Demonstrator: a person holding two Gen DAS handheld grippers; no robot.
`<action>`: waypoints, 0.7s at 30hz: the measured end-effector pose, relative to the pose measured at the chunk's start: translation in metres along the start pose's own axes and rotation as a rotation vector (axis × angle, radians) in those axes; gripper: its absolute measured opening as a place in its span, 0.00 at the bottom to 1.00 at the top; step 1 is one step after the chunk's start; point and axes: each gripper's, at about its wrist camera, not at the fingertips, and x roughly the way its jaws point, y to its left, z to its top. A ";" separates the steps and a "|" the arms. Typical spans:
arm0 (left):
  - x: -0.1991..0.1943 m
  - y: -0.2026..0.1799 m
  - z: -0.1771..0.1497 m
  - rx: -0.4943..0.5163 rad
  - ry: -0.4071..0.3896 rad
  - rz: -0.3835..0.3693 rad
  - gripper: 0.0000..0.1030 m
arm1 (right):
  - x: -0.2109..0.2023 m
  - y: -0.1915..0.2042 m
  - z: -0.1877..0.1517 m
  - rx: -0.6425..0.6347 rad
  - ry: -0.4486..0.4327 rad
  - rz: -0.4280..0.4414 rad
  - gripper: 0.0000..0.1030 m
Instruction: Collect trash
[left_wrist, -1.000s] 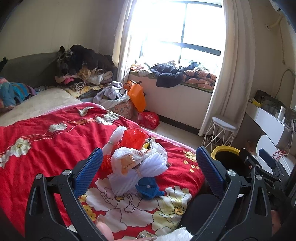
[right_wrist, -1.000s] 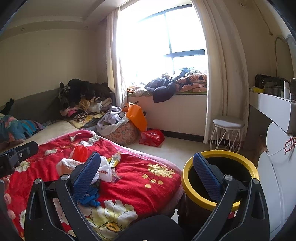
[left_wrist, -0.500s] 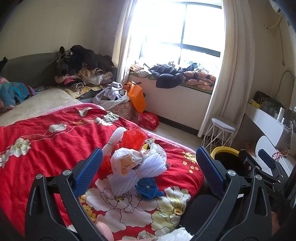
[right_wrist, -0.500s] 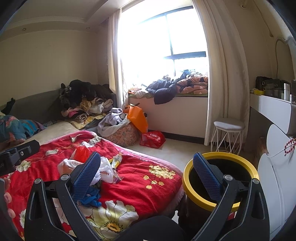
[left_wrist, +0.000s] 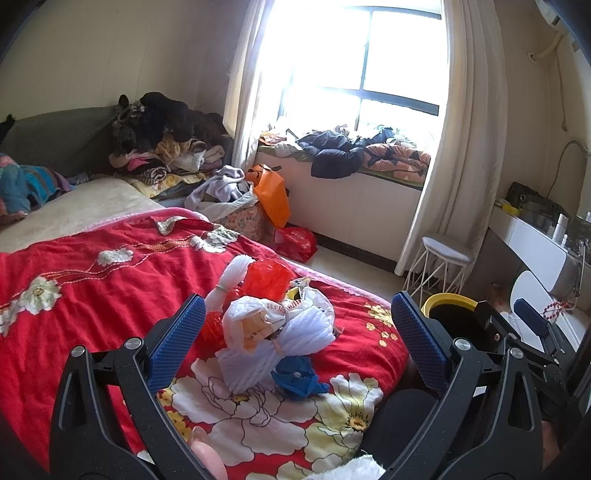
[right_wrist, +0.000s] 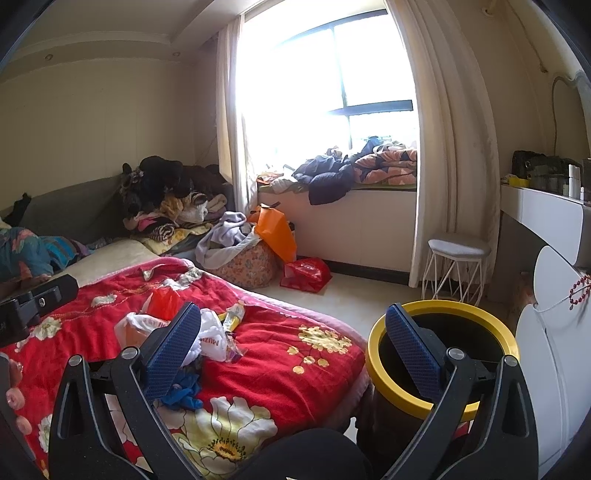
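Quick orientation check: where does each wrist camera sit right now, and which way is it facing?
Left wrist view: on the left gripper above the red bedspread, facing the trash pile and window; its open blue fingers frame the pile, with a fingertip at the bottom edge.
Right wrist view: on the right gripper at the bed's foot, facing the window, with the yellow-rimmed bin close below; its fingers are open.
Shared: trash pile, bedspread, bin, white stool, and each view shows the other gripper.

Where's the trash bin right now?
The yellow-rimmed bin stands on the floor off the bed's right corner, low right in the right wrist view, near the white stool.
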 end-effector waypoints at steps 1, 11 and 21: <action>0.000 0.001 0.001 -0.003 -0.001 -0.004 0.90 | 0.000 0.001 0.000 -0.002 0.001 0.003 0.94; 0.009 0.028 -0.003 -0.072 0.028 -0.027 0.90 | 0.013 0.018 -0.003 -0.046 0.032 0.063 0.94; 0.013 0.063 0.000 -0.104 0.022 0.072 0.90 | 0.036 0.049 0.003 -0.061 0.080 0.175 0.94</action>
